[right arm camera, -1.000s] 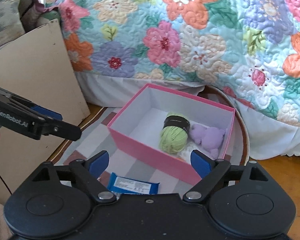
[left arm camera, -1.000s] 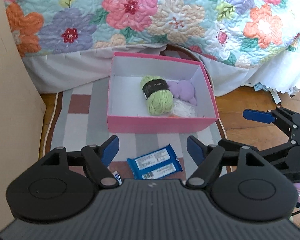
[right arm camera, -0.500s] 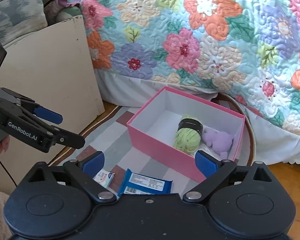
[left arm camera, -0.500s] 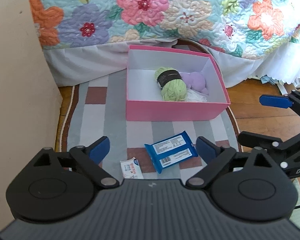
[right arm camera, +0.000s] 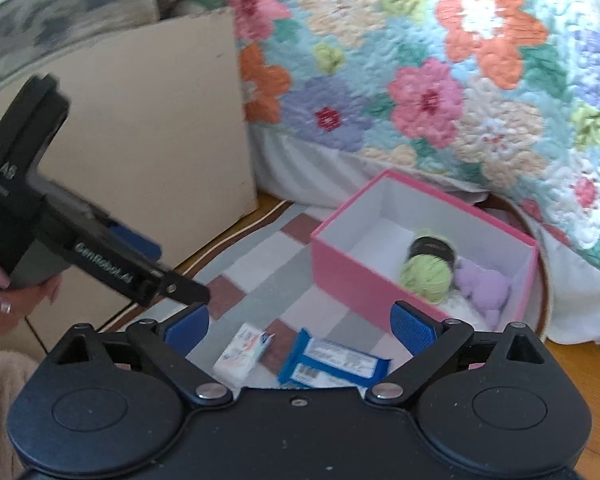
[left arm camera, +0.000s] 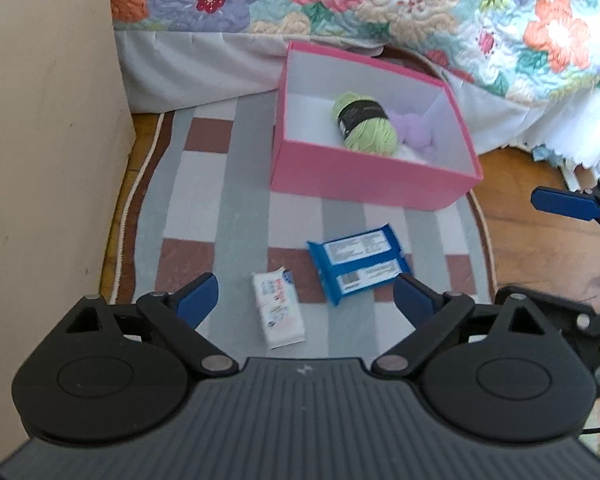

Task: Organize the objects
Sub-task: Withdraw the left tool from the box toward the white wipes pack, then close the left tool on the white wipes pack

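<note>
- Both views pulled back from the pink box [left arm camera: 364, 184]; a white tissue pack [left arm camera: 278, 306] has come into sight beside the blue packet [left arm camera: 360, 266], both on the rug in front of the box.
- Left gripper [left arm camera: 304, 296] and right gripper [right arm camera: 300, 322] spread wider than before, empty.
- Likely next: pick up a packet.
- In the box: green yarn [left arm camera: 366, 126]; the purple thing [left arm camera: 416, 134] behind it is half hidden. Packet print unreadable.

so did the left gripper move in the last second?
Yes. In the right wrist view the left gripper has come down and in over the rug, judged against the cream panel. Jaws open, empty.
</note>
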The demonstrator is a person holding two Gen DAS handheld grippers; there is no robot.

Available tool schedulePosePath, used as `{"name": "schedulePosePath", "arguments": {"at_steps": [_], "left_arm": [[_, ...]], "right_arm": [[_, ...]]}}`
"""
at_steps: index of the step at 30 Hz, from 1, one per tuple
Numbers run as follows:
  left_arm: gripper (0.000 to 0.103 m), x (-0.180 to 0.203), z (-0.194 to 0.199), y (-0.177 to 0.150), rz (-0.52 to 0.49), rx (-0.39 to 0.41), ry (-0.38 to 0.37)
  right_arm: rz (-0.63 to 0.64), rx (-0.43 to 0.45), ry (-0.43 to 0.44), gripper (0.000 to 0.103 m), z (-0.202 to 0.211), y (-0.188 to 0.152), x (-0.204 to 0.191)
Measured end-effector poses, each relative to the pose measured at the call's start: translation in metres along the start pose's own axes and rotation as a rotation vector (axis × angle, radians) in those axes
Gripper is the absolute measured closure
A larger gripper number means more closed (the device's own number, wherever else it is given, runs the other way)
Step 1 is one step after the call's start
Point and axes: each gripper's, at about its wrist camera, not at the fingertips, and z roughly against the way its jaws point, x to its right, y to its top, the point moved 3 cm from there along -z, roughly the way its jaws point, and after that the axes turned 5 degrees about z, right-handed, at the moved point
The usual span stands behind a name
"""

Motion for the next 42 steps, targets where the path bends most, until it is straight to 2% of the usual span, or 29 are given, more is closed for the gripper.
{"name": "schedulePosePath", "arguments": {"at_steps": [7, 12, 20, 27, 32, 36, 42], "left_arm": [[0.008, -0.017, -0.011, -0.013, 0.004, -0.019, -0.003], [0.009, -0.029, -0.027, -0.017, 0.038, -0.047, -0.030], [0.010, -0.045, -0.058, -0.025, 0.065, -0.088, -0.029], [0.012, -0.054, -0.085, -0.030, 0.100, -0.084, -0.053], [0.015, -0.057, -0.100, -0.036, 0.111, -0.095, -0.081], [0.017, -0.059, -0.112, -0.039, 0.116, -0.106, -0.073], [0.017, -0.067, -0.132, -0.047, 0.178, -0.137, -0.083]], "right_arm": [[0.080, -0.028, 0.065, 0.004, -0.024, -0.011, -0.031], [0.094, -0.013, 0.111, 0.004, -0.043, -0.020, -0.042], [0.133, -0.056, 0.046, 0.004, -0.085, -0.041, -0.044], [0.168, -0.067, 0.105, 0.004, -0.110, -0.057, -0.059], [0.158, -0.080, 0.054, 0.004, -0.132, -0.068, -0.067], [0.137, -0.067, 0.089, 0.004, -0.144, -0.074, -0.071], [0.151, -0.068, 0.111, 0.006, -0.164, -0.083, -0.078]]}}
